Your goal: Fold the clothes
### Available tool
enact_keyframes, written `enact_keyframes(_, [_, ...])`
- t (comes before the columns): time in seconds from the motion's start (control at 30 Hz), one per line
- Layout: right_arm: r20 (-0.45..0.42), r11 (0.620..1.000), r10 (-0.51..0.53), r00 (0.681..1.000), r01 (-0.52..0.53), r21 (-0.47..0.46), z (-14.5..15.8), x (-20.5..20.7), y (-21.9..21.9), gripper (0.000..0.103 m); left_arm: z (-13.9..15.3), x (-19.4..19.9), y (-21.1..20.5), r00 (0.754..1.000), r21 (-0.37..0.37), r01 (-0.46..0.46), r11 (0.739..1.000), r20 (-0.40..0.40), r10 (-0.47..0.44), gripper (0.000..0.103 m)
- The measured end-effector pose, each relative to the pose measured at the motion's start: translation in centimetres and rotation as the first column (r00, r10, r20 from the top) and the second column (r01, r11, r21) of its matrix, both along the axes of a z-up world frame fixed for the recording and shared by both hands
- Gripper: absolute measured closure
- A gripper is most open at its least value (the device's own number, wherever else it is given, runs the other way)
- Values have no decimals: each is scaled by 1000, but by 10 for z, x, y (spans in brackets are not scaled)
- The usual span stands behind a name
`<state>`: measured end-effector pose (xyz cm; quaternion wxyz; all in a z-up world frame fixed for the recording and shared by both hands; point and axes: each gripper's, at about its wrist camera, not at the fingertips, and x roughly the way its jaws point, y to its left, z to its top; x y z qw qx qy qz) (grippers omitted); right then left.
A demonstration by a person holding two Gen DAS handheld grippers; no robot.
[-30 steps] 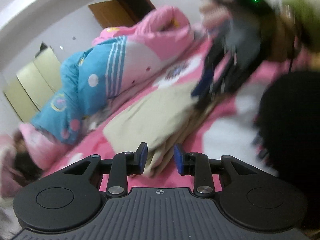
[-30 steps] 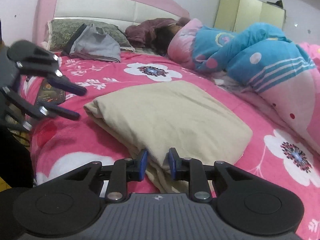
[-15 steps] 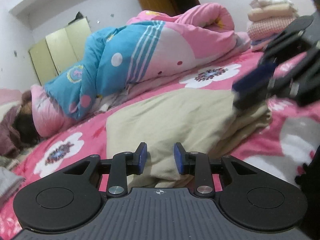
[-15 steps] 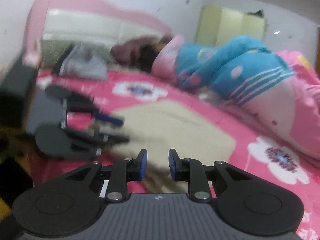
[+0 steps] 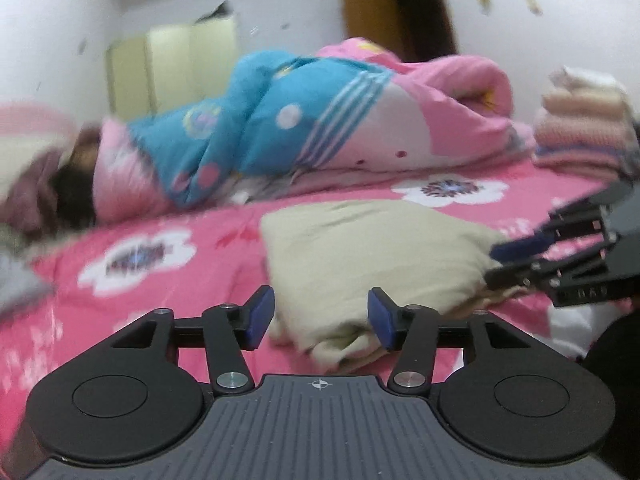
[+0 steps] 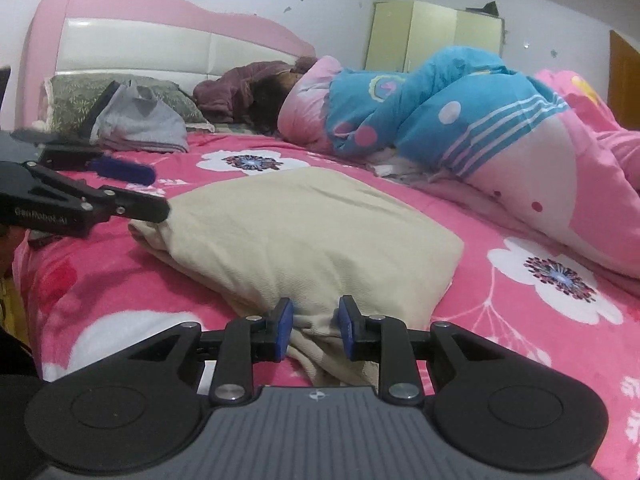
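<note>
A folded beige garment (image 6: 304, 236) lies on the pink flowered bedsheet (image 6: 520, 312) of the bed, and everything else is placed against it. The left tool (image 5: 321, 317) sits at one corner of the garment with its blue pads (image 5: 258, 317) spread wide; the layered corner of cloth lies between them, and neither pad clearly presses on it. The right tool (image 6: 313, 329) is at the neighbouring corner, its pads (image 6: 283, 330) set narrower, with a bunched edge of the beige cloth in the gap; from this view I cannot tell whether the pads actually bite the cloth or only flank it. In the right wrist view the left tool appears at the garment's left end, its dark fingers just touching or just beside the fold. Beyond the garment, a person (image 6: 276, 100) lies under a blue and pink quilt (image 6: 460, 120). Near the headboard (image 6: 160, 40) rests a grey folded item (image 6: 140, 124) against a patterned pillow (image 6: 76, 96). A stack of folded clothes (image 5: 584, 128) stands past the garment's far right.
</note>
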<state>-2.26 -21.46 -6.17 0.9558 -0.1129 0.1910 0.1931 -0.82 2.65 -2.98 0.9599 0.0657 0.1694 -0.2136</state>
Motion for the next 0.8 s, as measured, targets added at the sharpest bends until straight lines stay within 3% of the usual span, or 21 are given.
enact_keyframes(0.17, [-1, 999, -23, 1000, 23, 32, 1, -3, -2, 76, -2, 28, 22, 971, -229, -40, 973, -239, -16, 53])
enact_keyframes(0.37, [-6, 999, -34, 999, 34, 36, 1, -4, 0, 75, -17, 56, 34, 891, -446, -100, 889, -438, -120, 56])
enact_keyframes(0.43, [-7, 999, -36, 999, 36, 37, 2, -4, 0, 75, -20, 57, 33, 883, -473, -115, 874, -452, -128, 61])
enact_keyframes(0.57, [-9, 999, -37, 999, 37, 35, 4, -4, 1, 75, -18, 56, 27, 887, -480, -135, 867, -448, -109, 86])
enact_keyframes(0.67, [-9, 999, -37, 999, 37, 13, 9, -5, 3, 75, -5, 51, 22, 911, -457, -113, 882, -403, -91, 90])
enact_keyframes(0.8, [-9, 1000, -29, 1000, 29, 3, 18, -4, 6, 75, 7, 55, 26, 925, -486, -102, 868, -366, -96, 90])
